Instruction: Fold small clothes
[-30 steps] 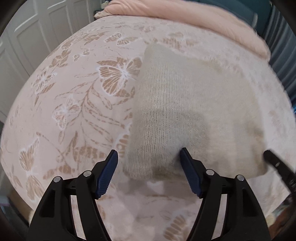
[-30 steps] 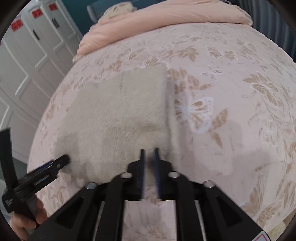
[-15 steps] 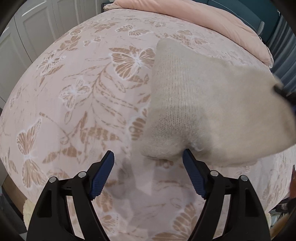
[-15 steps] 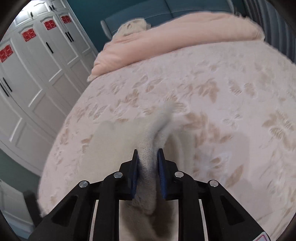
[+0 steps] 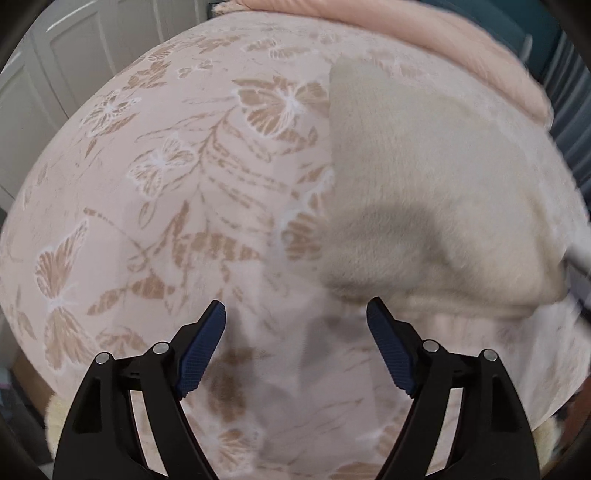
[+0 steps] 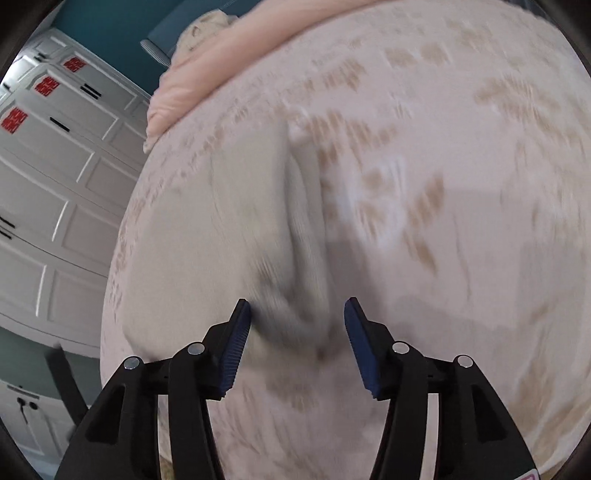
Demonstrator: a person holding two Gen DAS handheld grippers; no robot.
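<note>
1. Knit garment (image 5: 424,199): plain cream-beige, no pattern.
2. Bedspread (image 5: 177,192): pale pink ground, tan and white butterflies with tan leafy stems.
3. Blanket (image 6: 207,59) at the bed's far end: plain peach-pink.
4. Left hand-held gripper (image 5: 295,350): black frame, dark blue ribbed pads.
5. Right hand-held gripper (image 6: 297,347): black frame, dark blue ribbed pads.
6. Wardrobe doors (image 6: 55,155): white panelled, black handles, red square emblems.
7. Wall (image 6: 122,26): teal.

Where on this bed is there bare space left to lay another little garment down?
The butterfly bedspread lies bare to the left of the cream knit garment, between it and the white cupboards. In the right wrist view the spread is also bare to the garment's right. It is crowded toward the head, where the pink quilt is bunched.
</note>
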